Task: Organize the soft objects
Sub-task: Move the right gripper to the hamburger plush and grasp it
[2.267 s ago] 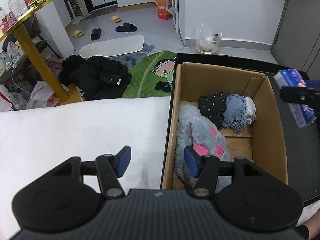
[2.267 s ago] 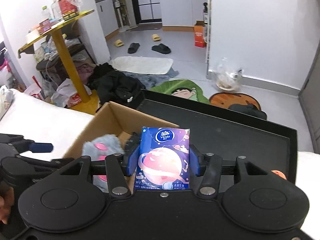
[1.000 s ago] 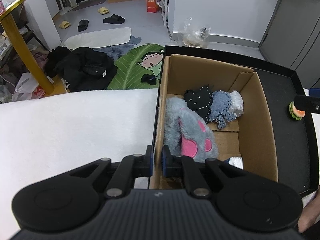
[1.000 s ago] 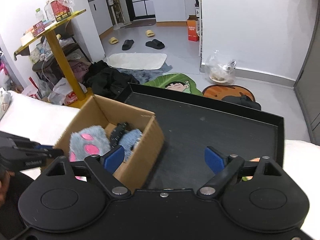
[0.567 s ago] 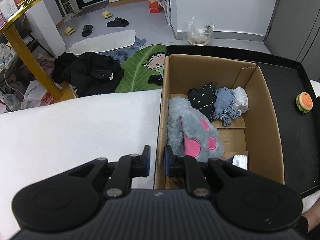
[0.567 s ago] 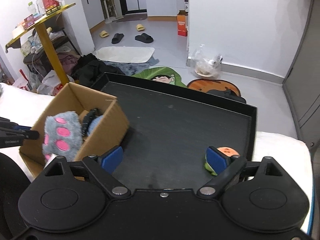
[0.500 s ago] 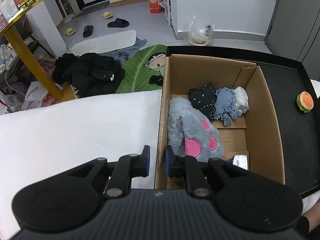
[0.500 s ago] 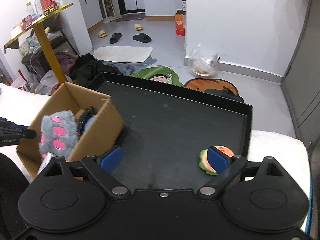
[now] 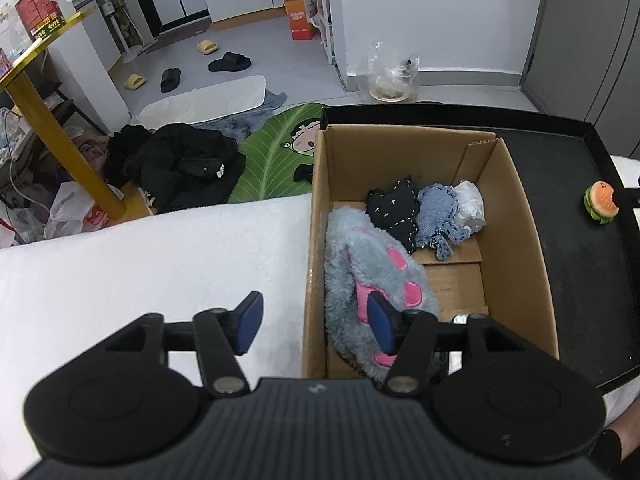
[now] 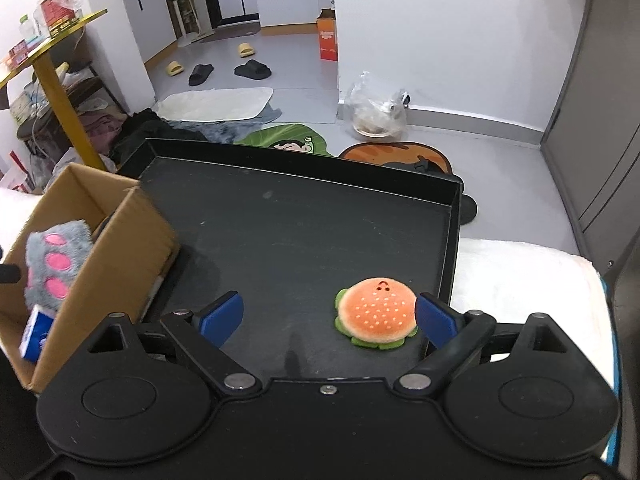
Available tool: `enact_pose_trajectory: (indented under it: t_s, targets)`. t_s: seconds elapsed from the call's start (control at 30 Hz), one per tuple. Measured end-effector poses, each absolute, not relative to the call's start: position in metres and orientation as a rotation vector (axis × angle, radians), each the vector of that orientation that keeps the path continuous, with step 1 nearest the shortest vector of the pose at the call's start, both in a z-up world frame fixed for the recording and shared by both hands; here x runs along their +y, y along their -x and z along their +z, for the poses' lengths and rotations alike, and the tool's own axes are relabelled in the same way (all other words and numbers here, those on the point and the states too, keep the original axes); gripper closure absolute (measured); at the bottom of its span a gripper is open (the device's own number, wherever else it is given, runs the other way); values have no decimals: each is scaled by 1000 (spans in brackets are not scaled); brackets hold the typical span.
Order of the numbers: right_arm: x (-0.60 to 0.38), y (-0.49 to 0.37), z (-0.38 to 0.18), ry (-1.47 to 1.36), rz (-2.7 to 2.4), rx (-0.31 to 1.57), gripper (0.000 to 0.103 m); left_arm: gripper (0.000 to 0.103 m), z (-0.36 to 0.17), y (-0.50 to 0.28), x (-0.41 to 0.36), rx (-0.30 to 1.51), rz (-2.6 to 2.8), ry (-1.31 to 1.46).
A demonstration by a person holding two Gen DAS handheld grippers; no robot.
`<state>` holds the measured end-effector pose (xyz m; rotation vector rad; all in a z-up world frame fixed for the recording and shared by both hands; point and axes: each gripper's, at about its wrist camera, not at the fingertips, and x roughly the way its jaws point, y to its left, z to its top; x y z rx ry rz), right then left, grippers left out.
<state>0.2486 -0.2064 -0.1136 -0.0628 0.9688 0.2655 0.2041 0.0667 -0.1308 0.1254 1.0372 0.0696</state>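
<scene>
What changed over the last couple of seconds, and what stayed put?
The right gripper let go of the tissue pack, now in the box, and moved across the tray to the burger plush, which sits between its open jaws, untouched. The left gripper had clamped the box's near wall; its jaws have just been opening and now straddle it. The paw plush and small fabric pieces stayed.
</scene>
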Motion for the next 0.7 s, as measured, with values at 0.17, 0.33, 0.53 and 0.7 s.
enact_pose_trajectory:
  t_s: [0.17, 0.33, 0.53, 0.7]
  targets:
    - [-211, -258, -129, 75, 275, 971, 10, 43, -132, -205, 61, 1034, 74, -160]
    - [-214, -265, -147, 98, 264, 970, 12, 42, -133, -209, 61, 1044, 95, -162]
    - [-214, -273, -161, 117, 237, 979, 15, 42, -132, -209, 59, 1043, 102, -168]
    - [-210, -267, -171, 180, 229, 994, 24, 42, -132, -210, 57, 1038, 112, -176]
